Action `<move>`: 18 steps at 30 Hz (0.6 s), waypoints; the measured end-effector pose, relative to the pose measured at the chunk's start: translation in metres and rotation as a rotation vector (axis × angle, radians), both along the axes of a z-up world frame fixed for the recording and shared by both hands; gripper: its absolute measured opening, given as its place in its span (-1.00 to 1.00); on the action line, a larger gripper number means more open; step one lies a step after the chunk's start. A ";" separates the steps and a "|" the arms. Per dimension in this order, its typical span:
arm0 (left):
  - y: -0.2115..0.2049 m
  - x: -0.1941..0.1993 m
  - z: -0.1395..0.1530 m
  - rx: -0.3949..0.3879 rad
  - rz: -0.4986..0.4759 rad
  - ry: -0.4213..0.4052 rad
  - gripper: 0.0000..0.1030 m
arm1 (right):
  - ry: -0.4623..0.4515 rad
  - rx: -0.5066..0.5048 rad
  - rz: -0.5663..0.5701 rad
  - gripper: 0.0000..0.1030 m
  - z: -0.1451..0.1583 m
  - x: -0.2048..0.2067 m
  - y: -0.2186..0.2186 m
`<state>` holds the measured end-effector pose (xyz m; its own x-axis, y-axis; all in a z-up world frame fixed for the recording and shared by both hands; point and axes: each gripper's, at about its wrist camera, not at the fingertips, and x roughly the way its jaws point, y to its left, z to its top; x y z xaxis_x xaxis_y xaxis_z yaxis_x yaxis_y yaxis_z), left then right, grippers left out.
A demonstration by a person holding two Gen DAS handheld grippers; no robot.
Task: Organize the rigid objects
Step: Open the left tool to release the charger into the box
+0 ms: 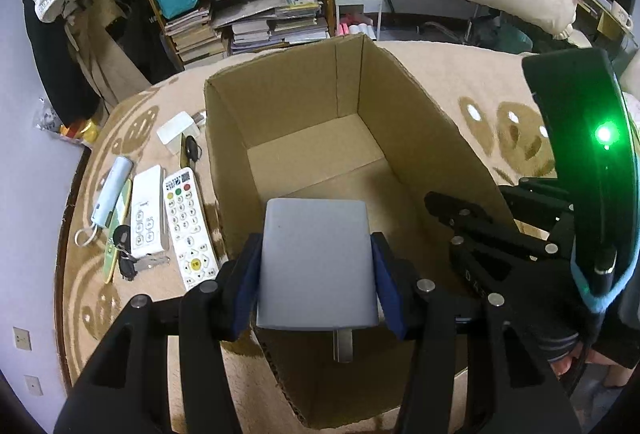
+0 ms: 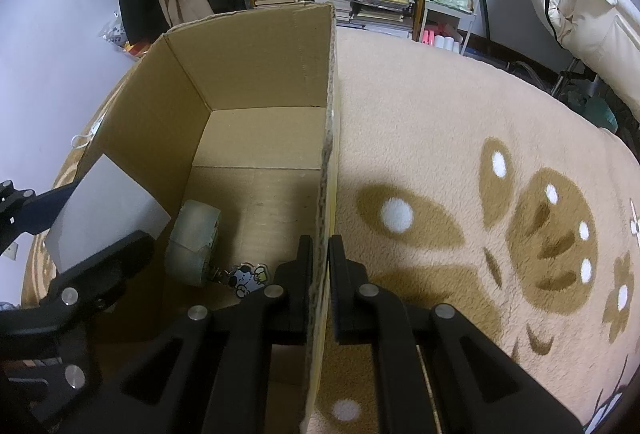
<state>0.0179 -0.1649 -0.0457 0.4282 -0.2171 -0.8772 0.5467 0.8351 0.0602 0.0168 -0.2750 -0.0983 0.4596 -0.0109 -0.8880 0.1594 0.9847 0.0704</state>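
Note:
An open cardboard box [image 1: 404,114] stands on a beige patterned blanket [image 2: 440,138]. My left gripper [image 1: 316,248] is shut on a flat grey rectangular device [image 1: 316,262], gripped by its sides between the blue pads [image 1: 248,266] and held over the near end of the box. In the right wrist view the grey device [image 2: 104,210] hangs tilted at the box's left wall. My right gripper [image 2: 320,246] is shut on the box's right wall [image 2: 326,170]. Inside the box lie a roll of clear tape [image 2: 194,242] and a cartoon dog keychain [image 2: 246,278].
Left of the box on the blanket lie a white remote with coloured buttons [image 1: 188,226], a second white remote [image 1: 148,214], a pale blue tube [image 1: 112,194], keys [image 1: 128,262], a white charger [image 1: 176,132] and a black fob [image 1: 192,150]. Shelves of books [image 1: 248,22] stand behind.

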 end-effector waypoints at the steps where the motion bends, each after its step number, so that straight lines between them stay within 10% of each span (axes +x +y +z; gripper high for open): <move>1: -0.001 0.000 0.000 0.002 -0.001 0.002 -0.01 | 0.000 0.002 0.000 -0.83 0.000 0.000 0.000; 18: 0.015 0.002 0.027 0.013 0.036 -0.103 0.15 | 0.006 -0.001 0.010 -0.82 0.002 -0.001 0.000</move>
<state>0.0197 -0.1503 -0.0191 0.5238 -0.1891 -0.8306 0.5068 0.8529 0.1254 0.0154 -0.2752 -0.0960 0.4547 -0.0069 -0.8906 0.1502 0.9862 0.0691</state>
